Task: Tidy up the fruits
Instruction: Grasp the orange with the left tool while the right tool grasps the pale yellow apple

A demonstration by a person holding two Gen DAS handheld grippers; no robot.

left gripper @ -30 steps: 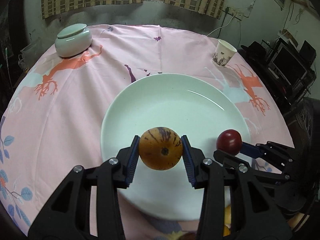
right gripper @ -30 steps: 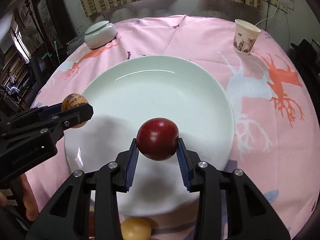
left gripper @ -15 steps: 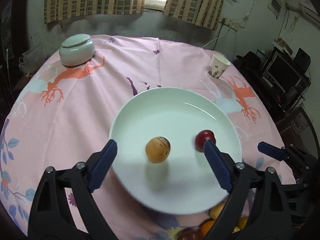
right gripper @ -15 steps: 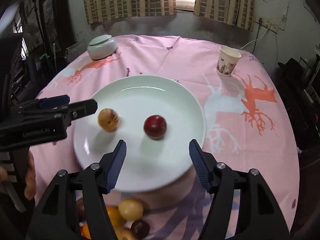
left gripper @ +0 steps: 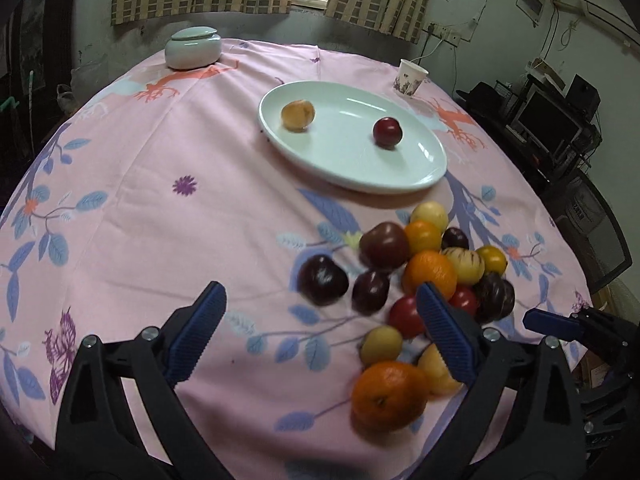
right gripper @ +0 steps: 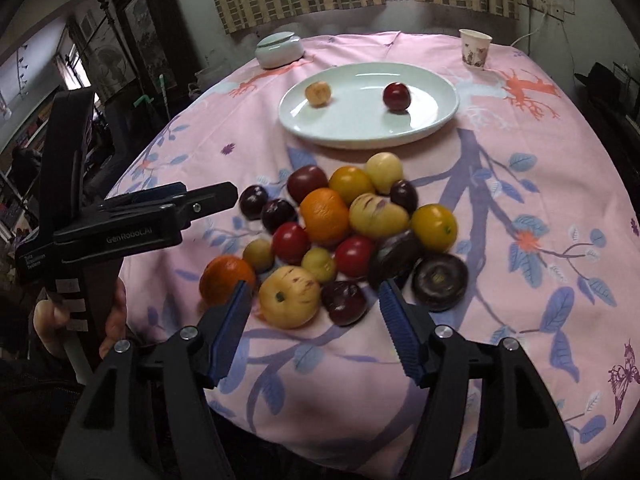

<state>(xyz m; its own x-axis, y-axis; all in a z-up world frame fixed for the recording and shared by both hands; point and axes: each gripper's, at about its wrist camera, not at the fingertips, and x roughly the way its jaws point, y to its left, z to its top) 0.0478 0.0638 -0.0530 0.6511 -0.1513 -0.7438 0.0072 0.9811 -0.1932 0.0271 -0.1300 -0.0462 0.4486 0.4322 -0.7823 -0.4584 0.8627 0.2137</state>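
1. The left gripper hangs over the pink floral tablecloth. Its blue-padded jaws are spread wide, having just been opening, with only cloth between them.
2. The right gripper has its jaws apart, holding nothing. A pale yellow striped melon and a dark purple plum lie on the cloth just ahead of its tips, in line with the gap.
3. A heap of mixed loose fruit, oranges, red, yellow and purple pieces, lies just ahead of the right gripper and ahead-right of the left one.
4. Beyond the heap sits a round white ceramic plate. It holds a tan speckled round fruit and a dark red plum, well apart.
5. Farther ahead stand a pale green lidded jar and a patterned paper cup.
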